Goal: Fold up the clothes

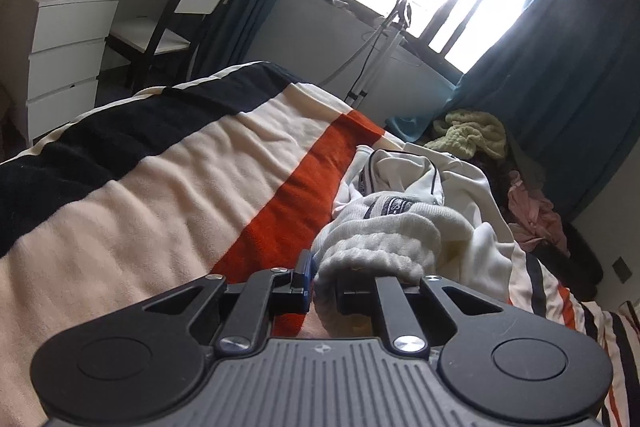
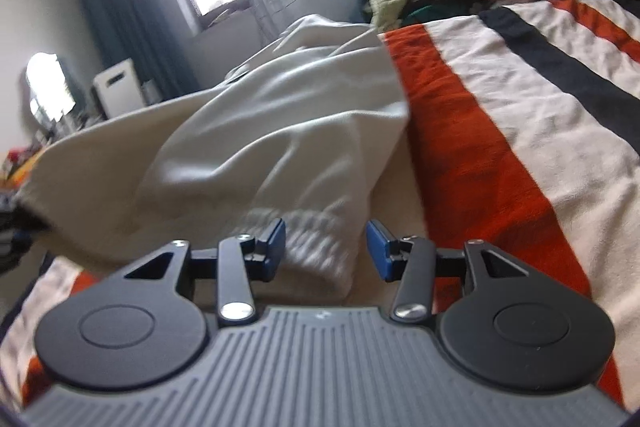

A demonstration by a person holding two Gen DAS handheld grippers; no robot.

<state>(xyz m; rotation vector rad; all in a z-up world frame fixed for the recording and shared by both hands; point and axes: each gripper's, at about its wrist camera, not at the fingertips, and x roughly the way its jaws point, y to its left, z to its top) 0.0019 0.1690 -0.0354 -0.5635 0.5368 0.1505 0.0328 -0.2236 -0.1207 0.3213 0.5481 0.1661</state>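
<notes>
A white sweatshirt (image 1: 404,223) lies crumpled on the striped blanket (image 1: 160,187). My left gripper (image 1: 322,283) is shut on its ribbed edge, and the cloth bulges over the right finger and hides it. In the right wrist view the same white sweatshirt (image 2: 280,115) spreads away from me, with a ribbed cuff (image 2: 316,251) lying between the blue pads of my right gripper (image 2: 327,247). The left pad (image 2: 276,243) touches the cuff. The right pad (image 2: 378,253) stands a little apart from it, so the gripper is open.
A heap of other clothes, yellow-green (image 1: 472,135) and pink (image 1: 532,211), lies at the far end of the bed by the blue curtains. A white dresser (image 1: 68,39) and chair (image 1: 188,7) stand past the bed's left side. The blanket (image 2: 520,107) stretches to the right.
</notes>
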